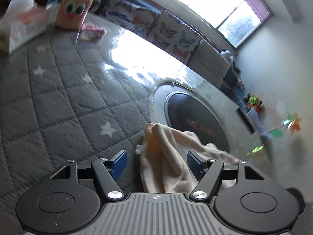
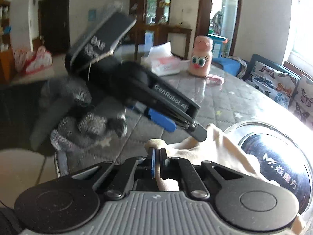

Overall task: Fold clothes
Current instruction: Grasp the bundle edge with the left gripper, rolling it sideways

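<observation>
A cream cloth garment (image 1: 168, 156) lies bunched on the grey quilted table cover (image 1: 58, 98), partly over a round black glass disc (image 1: 197, 121). My left gripper (image 1: 156, 161) is open, its blue pads either side of the cloth without pinching it. In the right wrist view my right gripper (image 2: 158, 156) is shut on a fold of the cream cloth (image 2: 219, 146). The left gripper (image 2: 183, 125), held by a gloved hand (image 2: 88, 117), hovers just above the cloth there.
A pink toy with big eyes (image 1: 75, 5) (image 2: 201, 58), a tissue box (image 1: 23, 27) (image 2: 164, 62) and a small pink item (image 1: 92, 32) sit at the table's far end. Butterfly-print cushions (image 1: 174, 35) line the window side. The table edge (image 2: 56, 156) is at left.
</observation>
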The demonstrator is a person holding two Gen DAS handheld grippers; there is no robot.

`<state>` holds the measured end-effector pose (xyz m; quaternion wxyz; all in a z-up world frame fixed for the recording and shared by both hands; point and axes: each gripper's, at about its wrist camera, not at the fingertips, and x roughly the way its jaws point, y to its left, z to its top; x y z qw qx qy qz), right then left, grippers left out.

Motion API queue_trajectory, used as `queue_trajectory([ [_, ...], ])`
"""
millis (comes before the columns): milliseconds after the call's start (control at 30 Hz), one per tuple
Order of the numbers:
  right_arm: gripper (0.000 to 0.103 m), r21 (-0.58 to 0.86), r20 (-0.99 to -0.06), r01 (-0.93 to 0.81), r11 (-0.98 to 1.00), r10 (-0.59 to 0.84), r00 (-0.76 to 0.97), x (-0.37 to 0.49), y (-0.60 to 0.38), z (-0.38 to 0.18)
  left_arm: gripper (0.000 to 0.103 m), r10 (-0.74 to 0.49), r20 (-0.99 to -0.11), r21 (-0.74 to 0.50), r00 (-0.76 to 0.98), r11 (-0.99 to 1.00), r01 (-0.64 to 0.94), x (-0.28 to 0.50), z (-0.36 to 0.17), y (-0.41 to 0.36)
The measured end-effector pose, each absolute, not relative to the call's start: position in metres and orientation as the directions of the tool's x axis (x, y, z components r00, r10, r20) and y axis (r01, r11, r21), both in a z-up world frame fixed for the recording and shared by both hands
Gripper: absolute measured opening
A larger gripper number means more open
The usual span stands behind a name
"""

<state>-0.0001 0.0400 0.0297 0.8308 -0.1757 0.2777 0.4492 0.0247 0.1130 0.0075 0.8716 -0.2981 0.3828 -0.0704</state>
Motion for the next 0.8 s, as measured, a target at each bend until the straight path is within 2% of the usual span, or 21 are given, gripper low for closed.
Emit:
queue_trajectory([
  [200,0.004,0.017,-0.582,-0.828,0.561,0.679,0.448,0.004,0.021,0.039,0.075,-0.382,-0.619,-0.646,0.687,0.745,-0.168,0.028,0.004,0.113],
  [367,0.004,0.036,-0.567,-0.824,0.566,0.69,0.449,0.007,0.012,0.04,0.077,-0.398,-0.618,-0.66,0.678,0.732,-0.172,0.034,0.004,0.104],
  [600,0.003,0.052,-0.546,-0.824,0.564,0.707,0.449,0.008,0.006,0.043,0.073,-0.421,-0.627,-0.682,0.655,0.703,-0.201,0.041,-0.003,0.099],
  [733,0.003,0.063,-0.546,-0.83,0.554,0.715,0.437,0.003,0.005,0.041,0.057,-0.417,-0.635,-0.68,0.65,0.702,-0.213,0.041,-0.005,0.1],
  [767,0.003,0.064,-0.547,-0.833,0.55,0.717,0.432,0.001,0.005,0.04,0.046,-0.418,-0.636,-0.681,0.649,0.699,-0.217,0.041,-0.006,0.101],
  [800,0.003,0.064,-0.549,-0.835,0.546,0.718,0.428,-0.001,0.005,0.04,0.041,-0.418,-0.64,-0.682,0.645,0.696,-0.225,0.041,-0.008,0.102],
])
